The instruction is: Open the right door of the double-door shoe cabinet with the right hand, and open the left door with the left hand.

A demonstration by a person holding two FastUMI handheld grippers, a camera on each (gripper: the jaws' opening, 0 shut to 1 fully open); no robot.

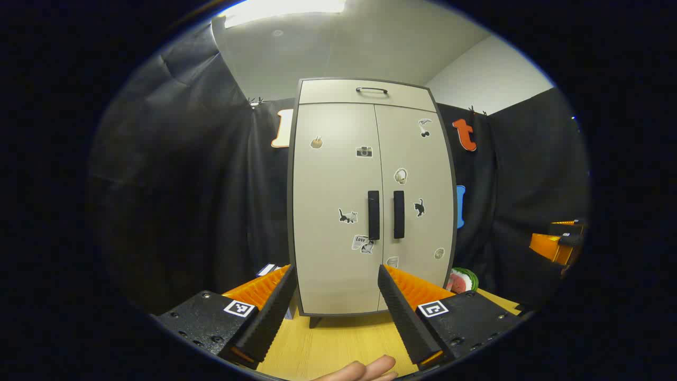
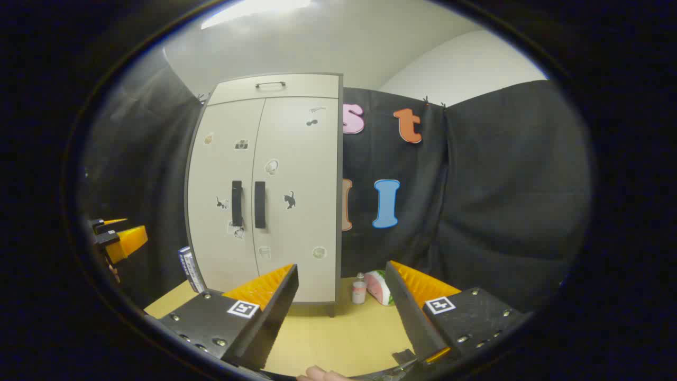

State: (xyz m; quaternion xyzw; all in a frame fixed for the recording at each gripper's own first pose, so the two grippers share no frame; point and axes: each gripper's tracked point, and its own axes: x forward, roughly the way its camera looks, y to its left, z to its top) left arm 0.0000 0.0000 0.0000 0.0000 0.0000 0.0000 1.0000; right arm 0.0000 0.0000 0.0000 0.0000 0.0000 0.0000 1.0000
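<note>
The cabinet (image 1: pixel 373 196) stands upright on the worktop (image 1: pixel 338 344) against the booth wall, both doors shut, their two dark vertical handles side by side at the centre seam: the left handle (image 1: pixel 373 215) and the right handle (image 1: pixel 399 214). The left tool (image 1: pixel 334 307) faces the cabinet front, spread wide and holding nothing; the right tool (image 2: pixel 341 312) sits off to the cabinet's right, also wide open and empty, aimed at the cabinet's right edge and the wall rather than the doors. Nothing appears started yet. The handles lie so near each other that a finger could catch the wrong one, or straddle both, and pull the wrong door. The cabinet looks light on short feet, so a sharp tug could slide or tip it. A small bottle (image 2: pixel 359 289) and a melon-like toy (image 2: pixel 382 287) beside the cabinet could be knocked by the right door.
</note>
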